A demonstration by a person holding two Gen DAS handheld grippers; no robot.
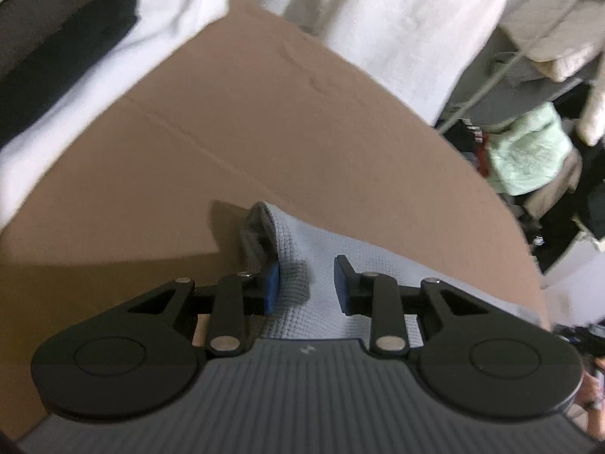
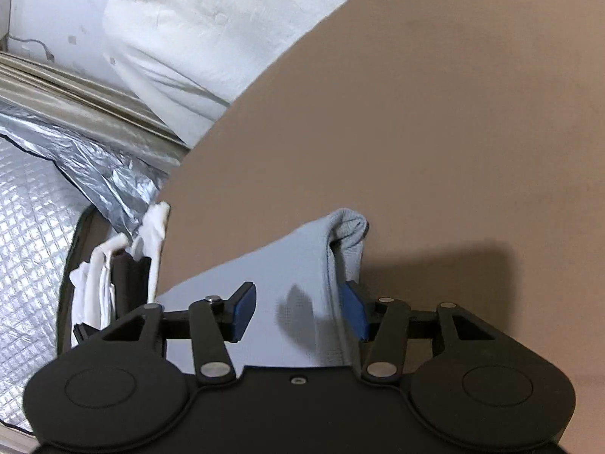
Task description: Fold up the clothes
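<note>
**Left wrist and right wrist views: both claws at the corners of a pale cloth**

Left wrist view shows the biggest thing first, the brown cardboard sheet (image 1: 264, 121) that serves as the work surface; white bedding (image 1: 397, 19) lies behind it, and a heap of other laundry (image 1: 529, 151) is off to its right side.

On the cardboard lies the garment, a light grey-blue waffle cloth (image 1: 302, 249); its left corner is doubled over into a thick lip.

The left gripper (image 1: 306, 283) stands over this corner; its jaws are apart, one blue pad just beside the lip, the other away from it on flat cloth, so nothing is grasped yet.

From the right wrist view the right gripper (image 2: 300, 310) is released too, with wide jaws; the rolled right edge of the cloth (image 2: 340, 234) lies between them, near the right pad, but I cannot tell if it touches.

I judge that the step is taking hold of two corners before a fold; the next move calls for each claw to close fully on its edge, catching all the layers, and then both to lift together evenly.
</note>
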